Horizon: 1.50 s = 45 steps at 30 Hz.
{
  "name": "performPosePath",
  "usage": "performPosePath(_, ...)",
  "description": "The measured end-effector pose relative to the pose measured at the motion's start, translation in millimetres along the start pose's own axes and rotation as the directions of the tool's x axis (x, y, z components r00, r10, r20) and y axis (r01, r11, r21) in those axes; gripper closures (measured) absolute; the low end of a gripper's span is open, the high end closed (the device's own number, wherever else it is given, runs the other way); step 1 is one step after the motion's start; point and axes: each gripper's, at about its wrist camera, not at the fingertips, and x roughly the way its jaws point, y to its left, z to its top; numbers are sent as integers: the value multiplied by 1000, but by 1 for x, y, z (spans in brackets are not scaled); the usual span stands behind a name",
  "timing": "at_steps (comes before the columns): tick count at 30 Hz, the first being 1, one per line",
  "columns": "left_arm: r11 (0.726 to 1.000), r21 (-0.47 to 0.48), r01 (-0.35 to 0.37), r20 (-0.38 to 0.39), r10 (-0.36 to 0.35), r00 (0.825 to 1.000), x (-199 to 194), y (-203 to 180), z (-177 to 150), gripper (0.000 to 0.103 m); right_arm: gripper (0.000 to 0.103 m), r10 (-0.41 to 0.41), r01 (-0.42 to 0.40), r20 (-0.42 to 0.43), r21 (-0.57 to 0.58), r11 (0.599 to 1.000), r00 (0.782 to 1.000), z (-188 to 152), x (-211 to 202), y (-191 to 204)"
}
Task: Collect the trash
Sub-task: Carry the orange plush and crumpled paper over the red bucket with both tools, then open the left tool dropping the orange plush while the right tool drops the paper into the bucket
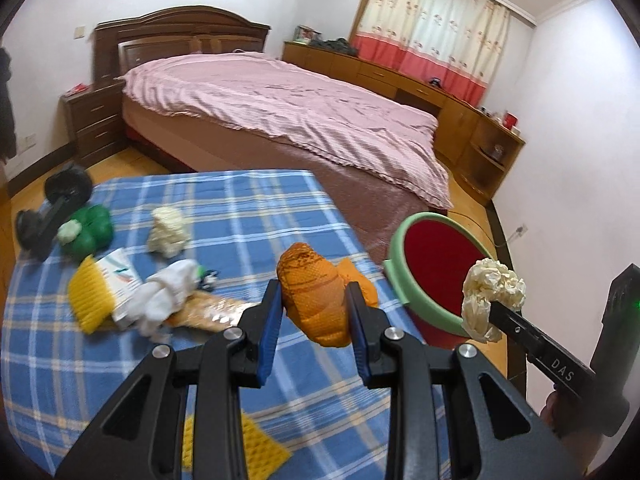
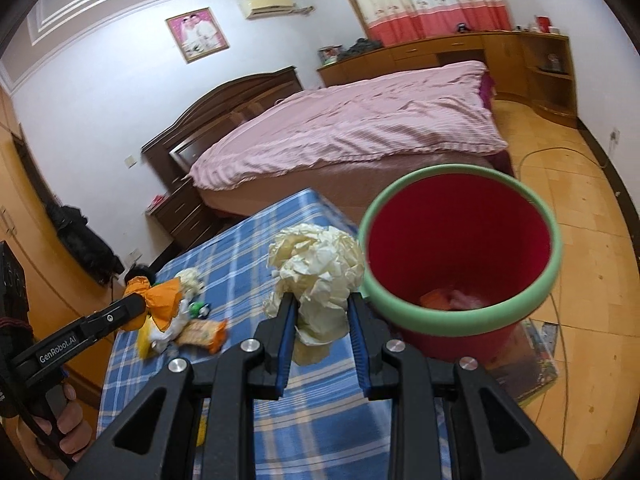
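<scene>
The red bin (image 2: 460, 256) stands past the table's (image 1: 248, 208) right edge, nothing blocking it. The left gripper (image 1: 316, 300) pinches orange netting (image 1: 316, 296). The right gripper (image 2: 322, 312) clamps crumpled paper (image 2: 320, 268).

White walls surround a dark wooden bed (image 1: 280, 112) under a pink striped quilt; cream-and-red curtains (image 1: 432, 28) hang above low honey-brown wooden cabinets (image 1: 400, 76).
</scene>
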Motion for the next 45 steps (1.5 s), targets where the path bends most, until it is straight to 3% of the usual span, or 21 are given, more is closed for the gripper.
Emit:
performPosePath(10,994,87,73,-34,-71,997,41,-52,14,71,75,-76,74,30,67,995,997,12,-9,-45)
performPosePath(23,976,148,162,-108,-147,983,109,-104,15,71,75,-151,150,-2,148,978,988,19,9,-98)
performPosePath(38,965,158,209,-200,-176,964,159,-124,1,71,75,-188,194,-52,183,964,981,15,30,-124)
performPosePath(45,968,148,200,-230,-163,959,164,-123,-3,55,73,-205,210,-48,181,961,978,14,33,-125)
